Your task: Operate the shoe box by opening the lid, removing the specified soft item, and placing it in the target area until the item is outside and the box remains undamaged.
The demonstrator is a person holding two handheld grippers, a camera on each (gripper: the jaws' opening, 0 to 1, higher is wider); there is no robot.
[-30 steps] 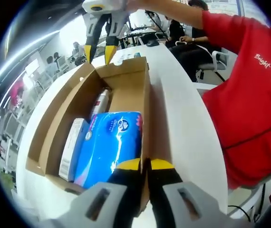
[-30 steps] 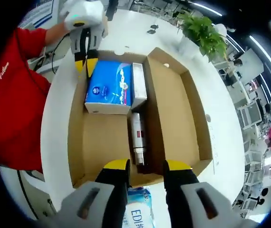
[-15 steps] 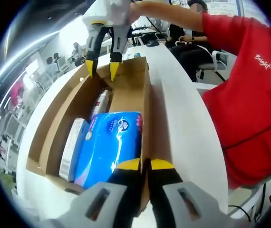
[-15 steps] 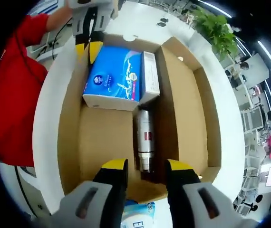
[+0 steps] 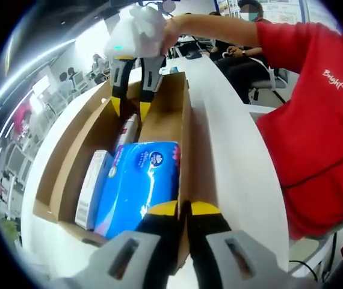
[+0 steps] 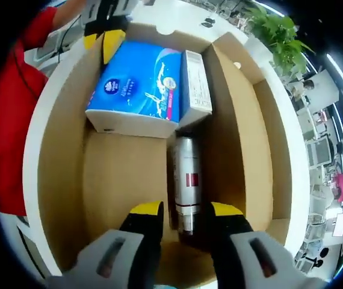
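- Left gripper (image 5: 183, 209): jaws pinched narrow on the shoe box (image 5: 185, 129) side wall.
- Right gripper (image 6: 185, 210): jaws spread wide, straddling a silver bottle (image 6: 187, 180) inside the box.
- Blue tissue pack (image 6: 138, 87) lies inside, beside a white carton (image 6: 195, 81).

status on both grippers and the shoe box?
Left gripper shut on shoe box wall. Right gripper open over metal bottle. Tissue pack inside.

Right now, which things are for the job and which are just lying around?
For the job: shoe box, blue tissue pack, left gripper, right gripper.

Just there: silver bottle, slim white box, potted plant, white table.
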